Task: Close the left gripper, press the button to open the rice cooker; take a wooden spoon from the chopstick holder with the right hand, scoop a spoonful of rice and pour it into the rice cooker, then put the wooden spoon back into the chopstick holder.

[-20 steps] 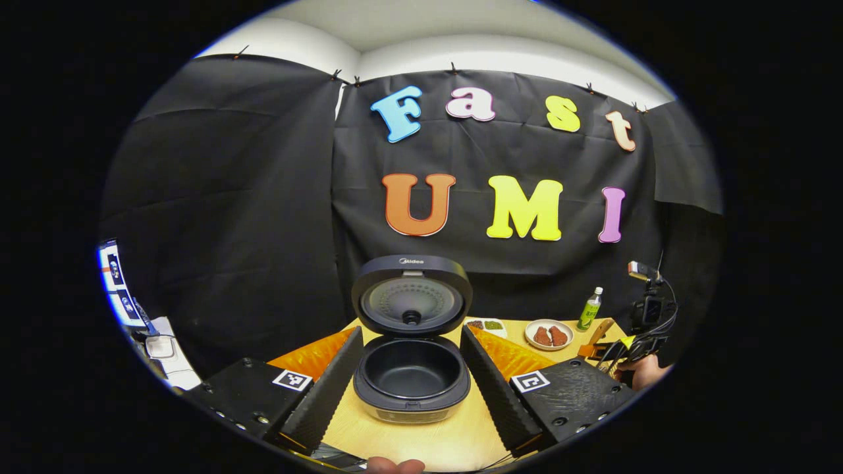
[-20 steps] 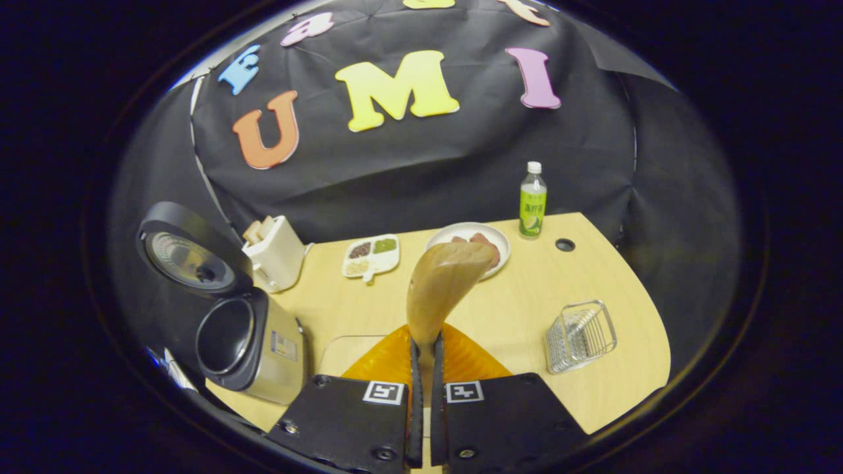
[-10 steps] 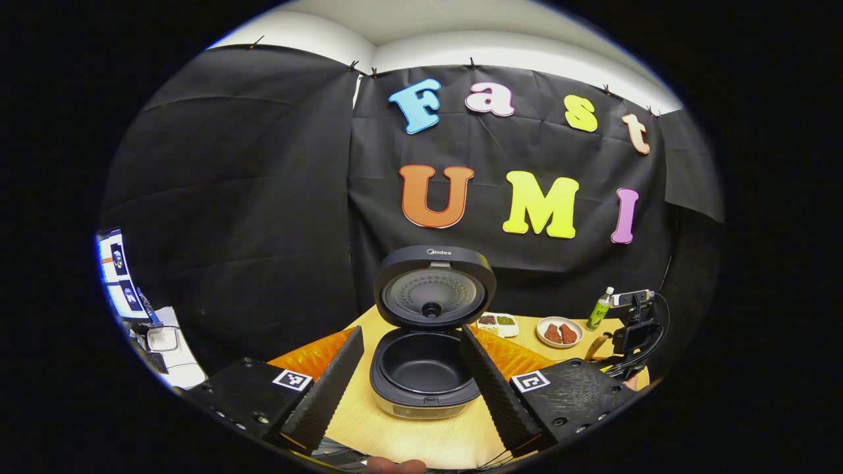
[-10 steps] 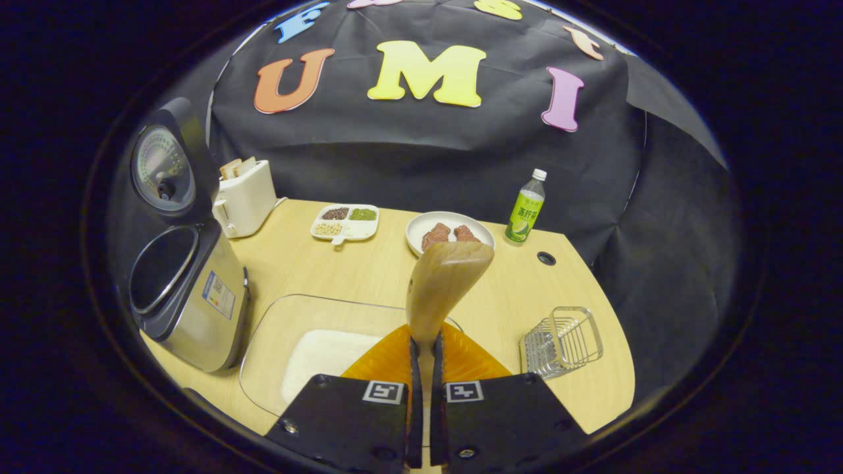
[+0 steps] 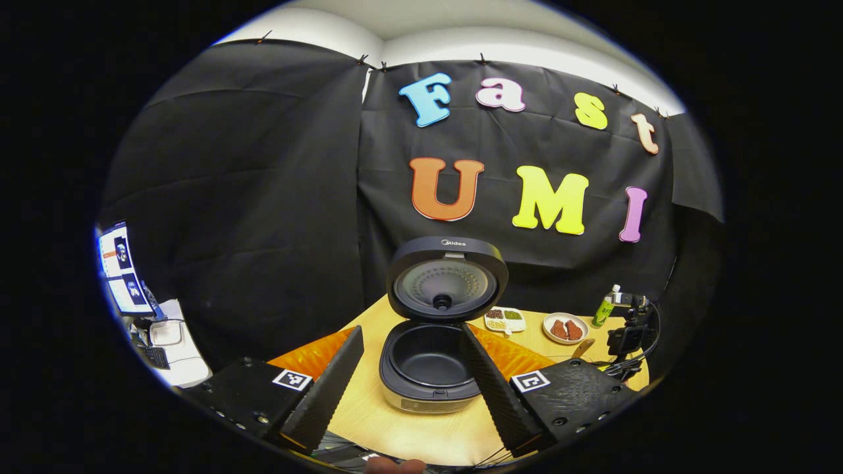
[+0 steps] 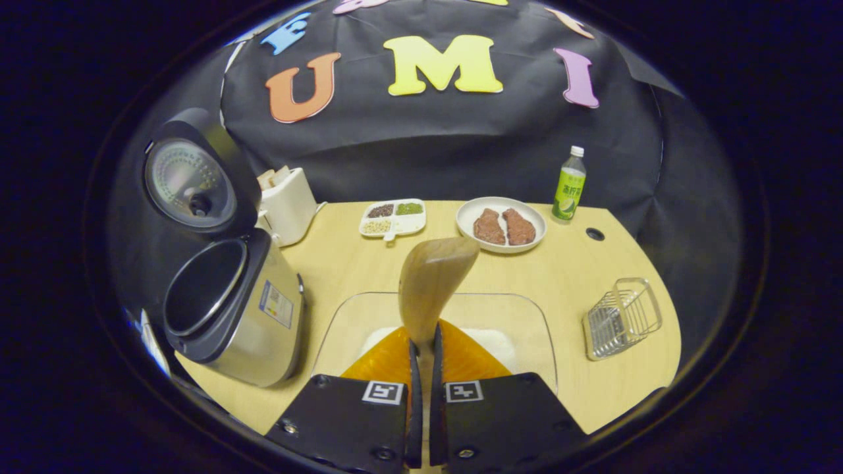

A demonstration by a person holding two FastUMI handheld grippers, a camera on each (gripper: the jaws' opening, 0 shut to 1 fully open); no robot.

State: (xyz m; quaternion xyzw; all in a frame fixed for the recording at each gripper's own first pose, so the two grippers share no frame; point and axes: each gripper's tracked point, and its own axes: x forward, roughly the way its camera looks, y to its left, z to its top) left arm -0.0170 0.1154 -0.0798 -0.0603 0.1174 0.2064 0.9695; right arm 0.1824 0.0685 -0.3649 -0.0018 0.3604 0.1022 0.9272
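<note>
- Rice cooker (image 6: 237, 316): black rim and lid, silver body.
- Wooden spoon (image 6: 429, 283): pale tan.
- Table (image 6: 342, 263): light wood grain.
- Bottle (image 6: 569, 186): green with a white cap.
- Toaster (image 6: 286, 204): cream white.
- Plate (image 6: 469, 212): white, with reddish-brown pieces.
- Wire chopstick holder (image 6: 622, 318): silver.

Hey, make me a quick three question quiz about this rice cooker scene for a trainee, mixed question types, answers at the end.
1. True or false: the rice cooker has its lid up.
2. What does the right claw hold? A) a green bottle B) a wooden spoon C) a wire basket
3. Fill in: the spoon's bowl hangs above the clear ____ that holds white rice.

Key:
1. True; the lid stands upright and the dark inner pot looks empty.
2. B; both fingers press on the handle of the wooden spoon. The bottle and wire basket stand on the table.
3. Tray.
</note>
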